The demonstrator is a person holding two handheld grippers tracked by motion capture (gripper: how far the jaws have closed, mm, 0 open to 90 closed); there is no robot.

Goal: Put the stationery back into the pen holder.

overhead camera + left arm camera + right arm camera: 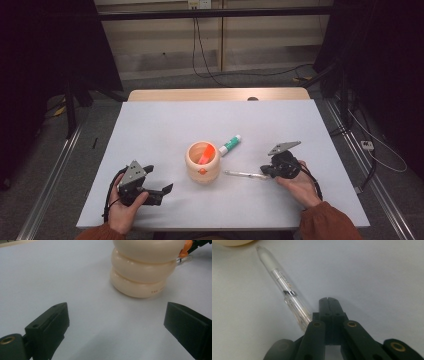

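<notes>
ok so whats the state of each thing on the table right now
cup: upright, orange marker inside
clear pen: lying flat beside the cup
green and white marker: lying flat, capped
left gripper: open, holding nothing
right gripper: shut, pen lying alongside, not between the jaws

We can't see the near end of the pen (pixel 287 293) in the right gripper view; it slips behind the shut right gripper (pixel 328 300) at lower centre, so whether it touches the jaws is anyone's guess. The cup (pixel 233 242) there is just a sliver cut by the top left edge. In the left gripper view the cup's (pixel 145 270) top is chopped off by the upper edge, and the tiny print low on it is too small to read fully. The orange bit (pixel 186 247) at upper right is cut off too. From the high view, the marker's (pixel 205 154) lower part is hidden inside the cup, and the label on the glue stick (pixel 230 144) is too small to read.
</notes>
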